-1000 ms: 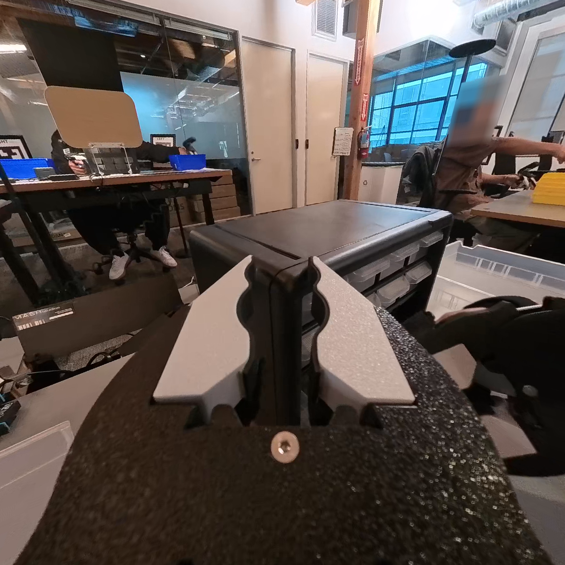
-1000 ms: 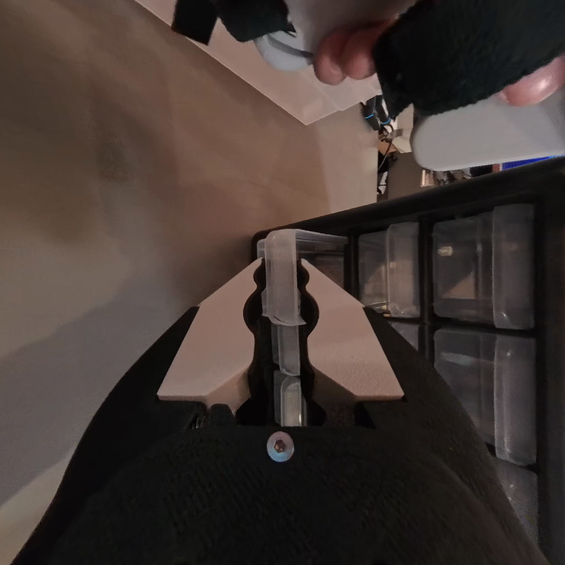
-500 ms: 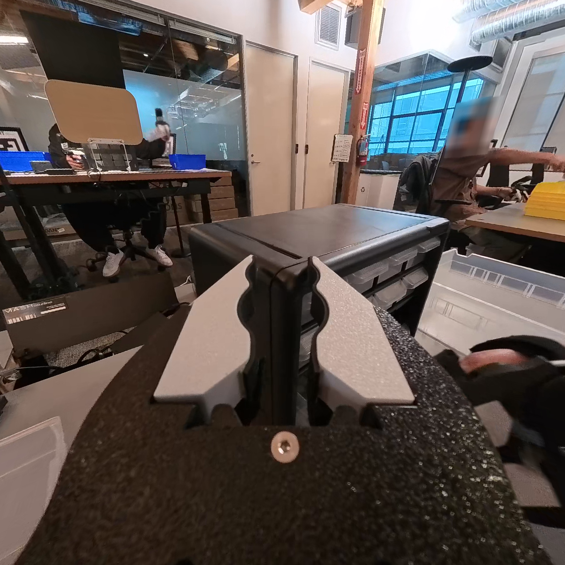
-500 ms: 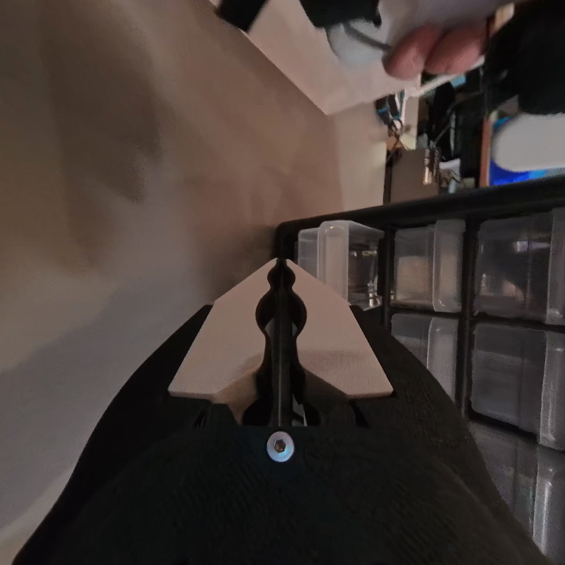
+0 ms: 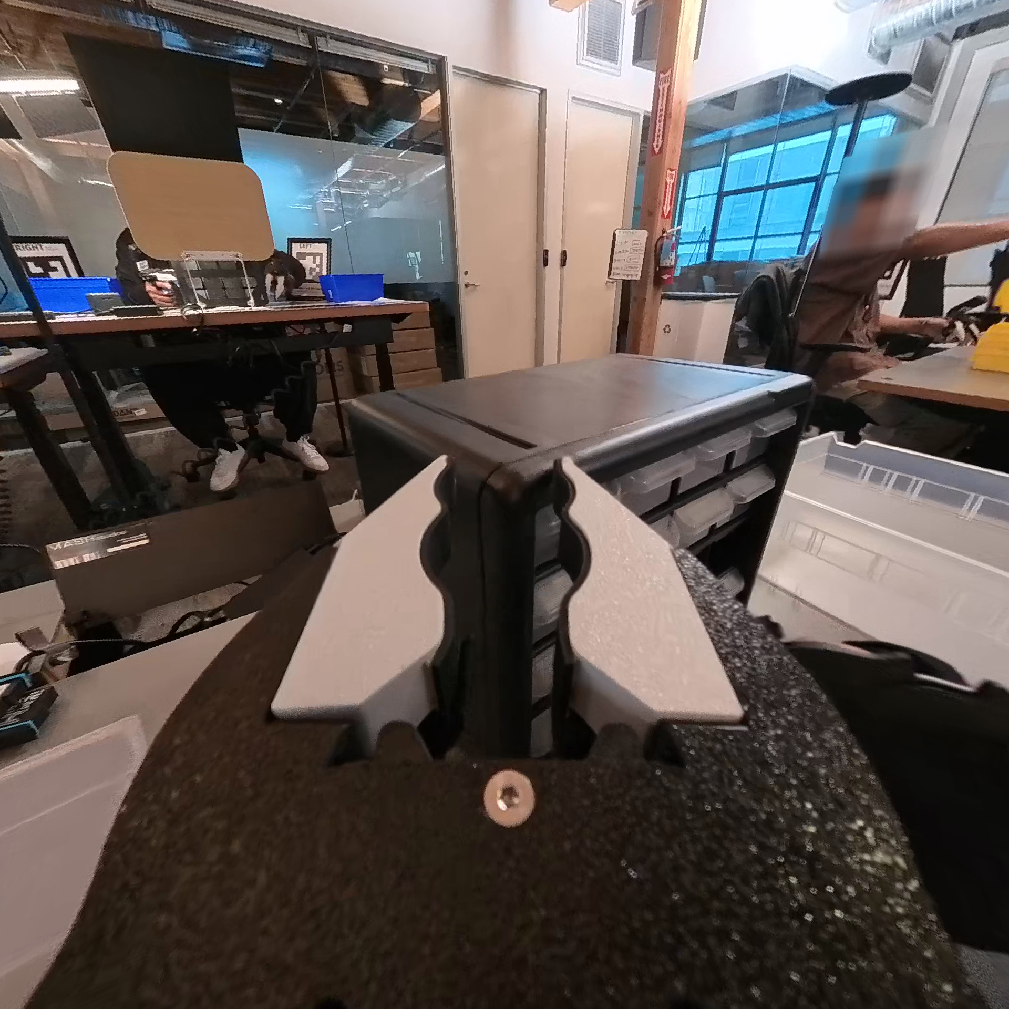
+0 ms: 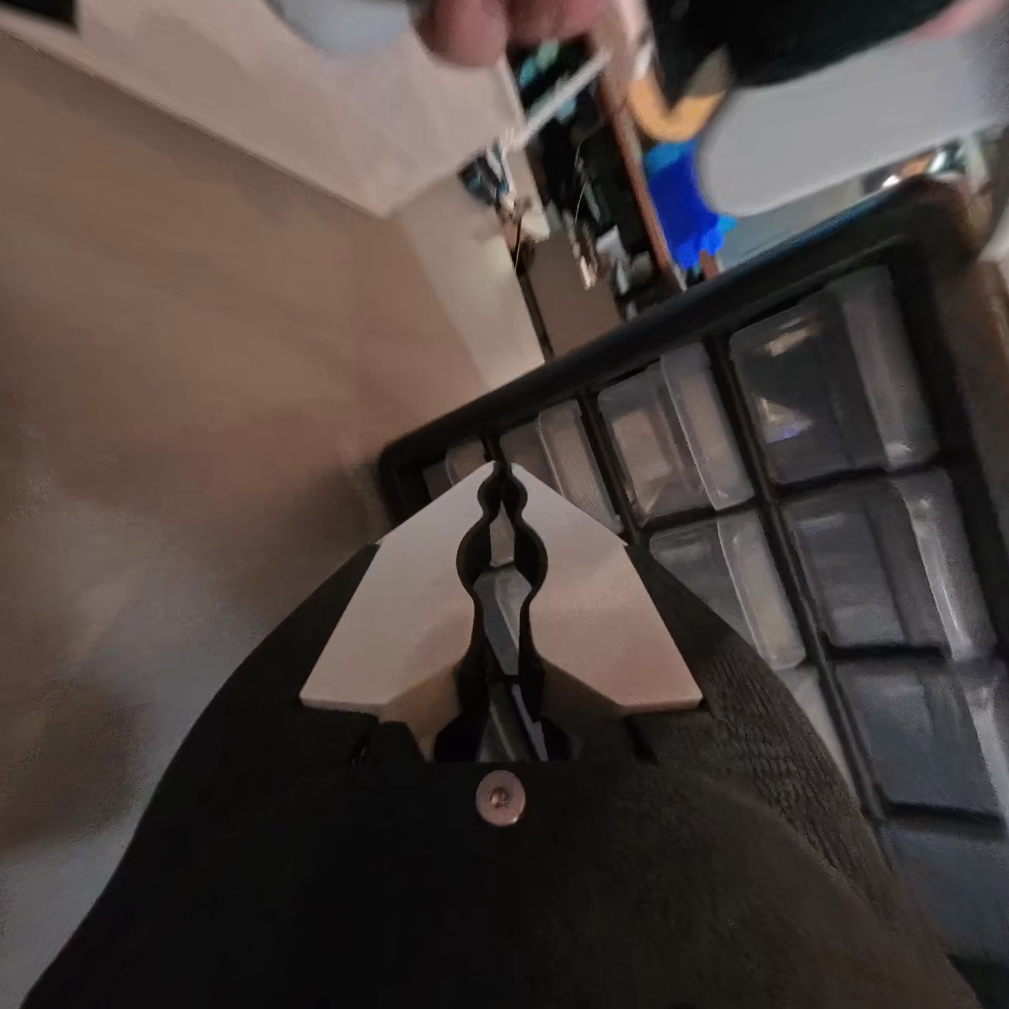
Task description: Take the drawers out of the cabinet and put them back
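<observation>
Squarely black cabinet (image 5: 589,404) — clear drawers (image 6: 830,393) inside

Cabinet (image 5: 589,415) on table (image 5: 109,704); drawers (image 5: 704,480) in its front face; bin (image 5: 884,524) just beside it at right; desk (image 5: 218,322) behind

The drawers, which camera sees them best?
The right wrist view: the clear drawers fill the cabinet front close up, though blurred. The left wrist view shows only a slanted strip of them past the claw.
</observation>
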